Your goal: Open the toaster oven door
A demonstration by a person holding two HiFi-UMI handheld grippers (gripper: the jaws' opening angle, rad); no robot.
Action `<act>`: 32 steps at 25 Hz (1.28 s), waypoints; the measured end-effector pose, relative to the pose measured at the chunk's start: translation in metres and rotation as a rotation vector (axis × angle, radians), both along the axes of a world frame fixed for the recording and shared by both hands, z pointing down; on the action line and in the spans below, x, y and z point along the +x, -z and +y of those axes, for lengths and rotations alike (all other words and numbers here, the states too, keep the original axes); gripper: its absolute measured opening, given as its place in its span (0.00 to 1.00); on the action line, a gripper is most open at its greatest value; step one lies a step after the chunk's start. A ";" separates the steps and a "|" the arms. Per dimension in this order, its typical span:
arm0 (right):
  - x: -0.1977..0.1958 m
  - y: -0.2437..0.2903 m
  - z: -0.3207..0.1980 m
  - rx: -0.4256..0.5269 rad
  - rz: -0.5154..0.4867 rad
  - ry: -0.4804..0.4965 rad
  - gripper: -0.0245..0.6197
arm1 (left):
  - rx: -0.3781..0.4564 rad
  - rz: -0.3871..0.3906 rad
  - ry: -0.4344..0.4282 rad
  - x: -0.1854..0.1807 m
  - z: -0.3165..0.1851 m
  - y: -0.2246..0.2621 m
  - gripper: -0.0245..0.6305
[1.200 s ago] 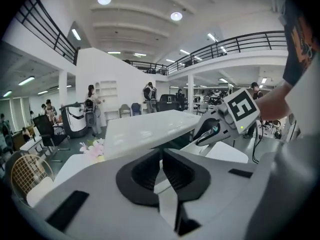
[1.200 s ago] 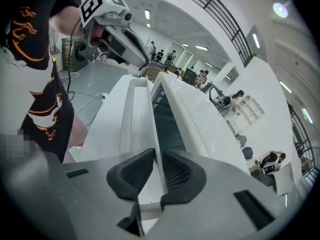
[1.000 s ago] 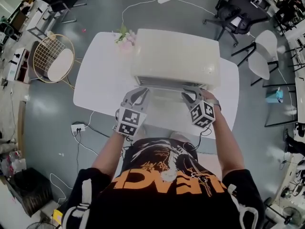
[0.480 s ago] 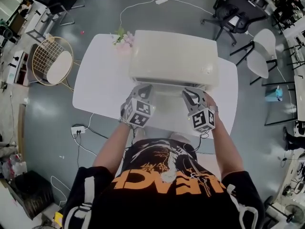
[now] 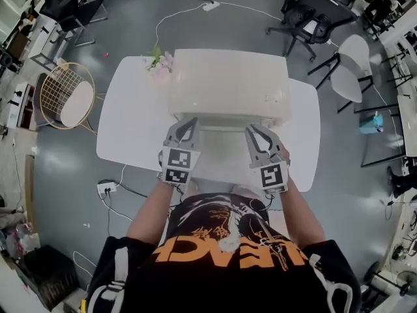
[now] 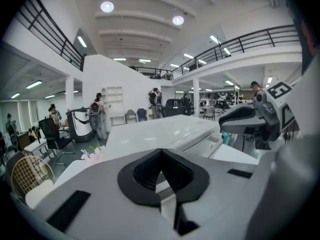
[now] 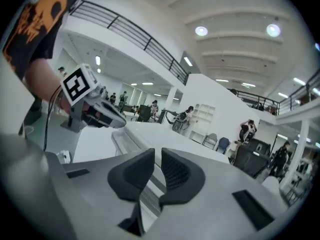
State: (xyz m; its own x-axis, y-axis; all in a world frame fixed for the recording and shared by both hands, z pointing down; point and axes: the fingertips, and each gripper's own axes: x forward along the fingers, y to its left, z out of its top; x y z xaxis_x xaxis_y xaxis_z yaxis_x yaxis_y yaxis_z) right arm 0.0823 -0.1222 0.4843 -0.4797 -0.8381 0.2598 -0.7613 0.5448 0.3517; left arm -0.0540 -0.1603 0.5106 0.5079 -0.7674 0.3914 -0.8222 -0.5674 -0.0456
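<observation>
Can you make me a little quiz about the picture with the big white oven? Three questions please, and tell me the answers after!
1. True or false: the toaster oven sits on the floor.
2. What lies on the table by the oven's far left corner? A) pink flowers B) a banana C) a mug
3. Fill in the blank: the left gripper has its two jaws ____.

Key: 1. False, it stands on the white table. 2. A. 3. Shut, the pads meet at their tips.
</observation>
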 end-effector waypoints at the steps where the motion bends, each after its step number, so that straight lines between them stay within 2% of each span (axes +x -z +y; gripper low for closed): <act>1: 0.000 0.011 0.001 0.007 -0.063 -0.011 0.12 | 0.024 0.034 0.006 -0.001 0.004 0.013 0.07; 4: -0.001 0.043 0.002 0.026 -0.215 -0.034 0.12 | 0.081 0.107 -0.004 0.001 0.016 0.050 0.07; 7: -0.005 0.070 0.005 0.036 -0.277 -0.034 0.12 | 0.129 0.152 -0.018 0.005 0.026 0.084 0.07; 11: -0.009 0.101 0.012 0.062 -0.346 -0.030 0.11 | 0.177 0.170 -0.034 0.013 0.039 0.122 0.07; 15: -0.002 0.123 0.013 0.050 -0.470 -0.087 0.07 | 0.289 0.155 -0.057 0.025 0.050 0.148 0.07; 17: 0.001 0.127 0.014 0.056 -0.489 -0.111 0.06 | 0.308 0.154 -0.058 0.030 0.054 0.148 0.07; 21: 0.002 0.133 0.022 0.077 -0.481 -0.117 0.06 | 0.297 0.216 -0.033 0.033 0.060 0.151 0.07; 32: 0.016 0.160 0.044 0.166 -0.508 -0.154 0.06 | 0.292 0.243 -0.023 0.040 0.074 0.171 0.07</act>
State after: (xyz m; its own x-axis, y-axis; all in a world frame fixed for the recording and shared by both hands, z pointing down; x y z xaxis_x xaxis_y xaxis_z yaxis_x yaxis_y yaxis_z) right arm 0.0983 -0.0784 0.3248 -0.3788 -0.9184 -0.1142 -0.9240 0.3822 -0.0086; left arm -0.0140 -0.0863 0.3400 0.5772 -0.8163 0.0236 -0.8163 -0.5775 -0.0131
